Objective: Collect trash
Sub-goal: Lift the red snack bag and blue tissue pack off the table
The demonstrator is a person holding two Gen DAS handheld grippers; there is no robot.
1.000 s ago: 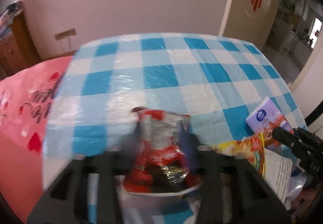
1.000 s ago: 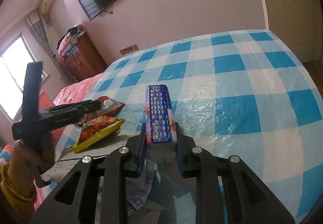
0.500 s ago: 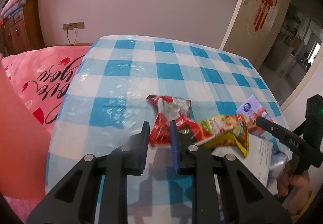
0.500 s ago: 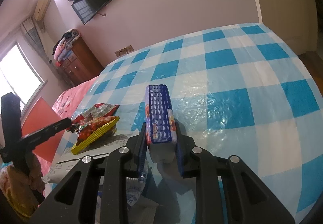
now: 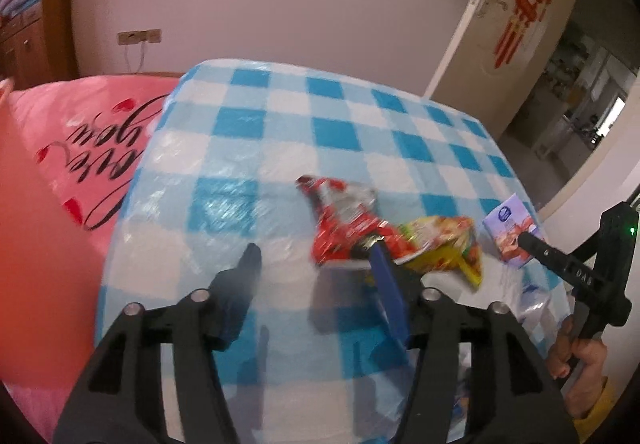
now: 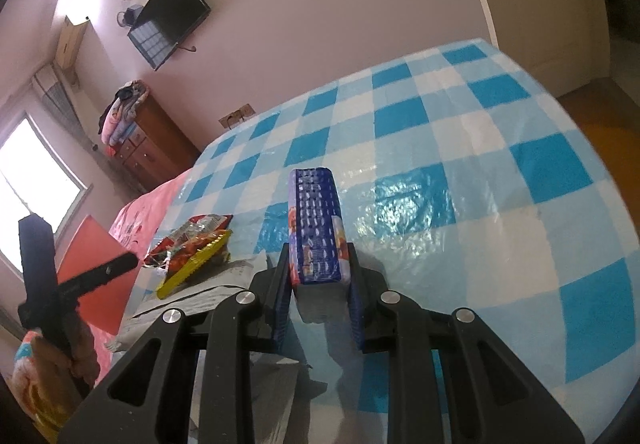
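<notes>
Already the checkered table (image 5: 248, 132) holds the red wrapper (image 5: 344, 220), freed as the left gripper (image 5: 316, 264) has just been spreading its jaws, nothing between them. Meanwhile the right gripper (image 6: 320, 276) pinches the blue packet (image 6: 318, 220) by one end, so it could tip or slip free.

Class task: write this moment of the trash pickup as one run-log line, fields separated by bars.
left gripper: jaws just opened, nothing between | red wrapper: on checked cloth, partly over yellow wrapper | right gripper: shut on blue packet
</notes>
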